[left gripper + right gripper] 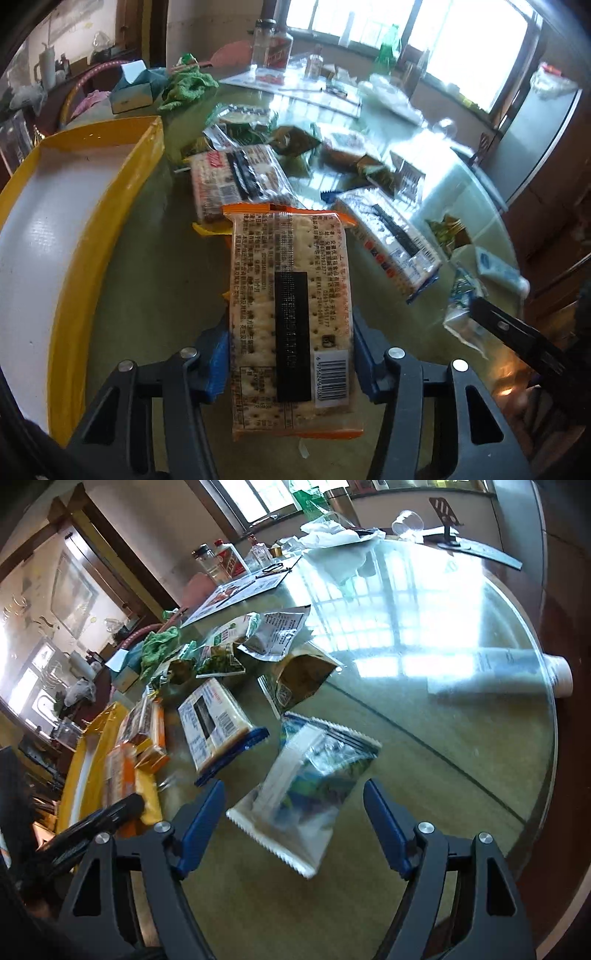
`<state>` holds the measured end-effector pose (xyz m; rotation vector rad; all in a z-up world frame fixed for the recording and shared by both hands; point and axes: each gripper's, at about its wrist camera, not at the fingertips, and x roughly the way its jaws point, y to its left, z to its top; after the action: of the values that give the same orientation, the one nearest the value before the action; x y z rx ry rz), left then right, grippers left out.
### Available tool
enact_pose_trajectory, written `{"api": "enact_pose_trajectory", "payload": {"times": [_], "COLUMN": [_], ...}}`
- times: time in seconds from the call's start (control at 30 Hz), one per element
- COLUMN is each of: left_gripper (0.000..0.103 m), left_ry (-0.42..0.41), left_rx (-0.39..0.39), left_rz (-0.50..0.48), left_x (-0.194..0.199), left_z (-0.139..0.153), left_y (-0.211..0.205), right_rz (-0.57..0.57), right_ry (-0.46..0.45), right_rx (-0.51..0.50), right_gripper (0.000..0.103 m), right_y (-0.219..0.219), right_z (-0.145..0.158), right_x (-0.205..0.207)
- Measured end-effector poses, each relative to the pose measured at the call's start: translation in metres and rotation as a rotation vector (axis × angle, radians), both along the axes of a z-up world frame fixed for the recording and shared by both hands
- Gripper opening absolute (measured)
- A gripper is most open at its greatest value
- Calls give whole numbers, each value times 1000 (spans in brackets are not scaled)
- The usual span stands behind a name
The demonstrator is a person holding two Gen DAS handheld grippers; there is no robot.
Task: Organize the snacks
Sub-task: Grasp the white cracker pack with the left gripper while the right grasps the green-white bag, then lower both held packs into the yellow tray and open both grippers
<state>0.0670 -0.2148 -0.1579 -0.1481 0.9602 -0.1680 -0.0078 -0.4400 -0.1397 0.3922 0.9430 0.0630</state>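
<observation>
glass tabletop (155, 236), snacks strewn — left gripper (291, 354) apparently clamping cracker pack (291, 295) for yellow tray (110, 206); right gripper (295, 805) wide open, empty, over blue-green packet (306, 786).

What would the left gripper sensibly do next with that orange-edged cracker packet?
Probably lift the orange-edged cracker packet and carry it to the yellow-rimmed tray. The left gripper has its blue pads against the packet's sides, and the tray beside it shows bare white floor.
</observation>
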Motion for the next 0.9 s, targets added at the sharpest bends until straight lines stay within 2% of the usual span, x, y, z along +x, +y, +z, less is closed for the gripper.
{"api": "enact_pose_trajectory", "payload": {"times": [0.1,0.2,0.23,0.27,0.4,0.53,0.63,0.67,0.77,0.9], "left_gripper": [55,55,55,55,55,55,55,55,55,55], "left_ry": [-20,-36,-38,-40,-38,-56,-74,-86,-128,-164], "left_rx": [-64,-133,-153,-173,-218,-247,-279,-287,-299,-284], "left_rz": [1,7,9,15,30,40,41,45,71,179], "left_x": [-7,-20,-23,-27,-40,-53,-63,-67,-76,-83], "left_z": [8,13,15,17,21,28,38,42,57,74], "left_y": [11,26,32,37,51,60,71,76,99,147], "right_rz": [-19,-47,-55,-67,-77,-69,-31,-11,114,306], "right_ry": [4,10,18,21,26,4,-65,-106,-193,-247], "right_rx": [-51,-157,-196,-236,-281,-262,-163,-160,-118,-64], "right_gripper": [78,75,64,58,43,33,30,30,30,30], "right_y": [9,21,25,29,30,32,37,45,82,143], "right_z": [-1,-2,-2,-2,-1,4,17,29,61,82], "right_x": [9,17,19,19,17,-5,-24,-34,-52,-61]}}
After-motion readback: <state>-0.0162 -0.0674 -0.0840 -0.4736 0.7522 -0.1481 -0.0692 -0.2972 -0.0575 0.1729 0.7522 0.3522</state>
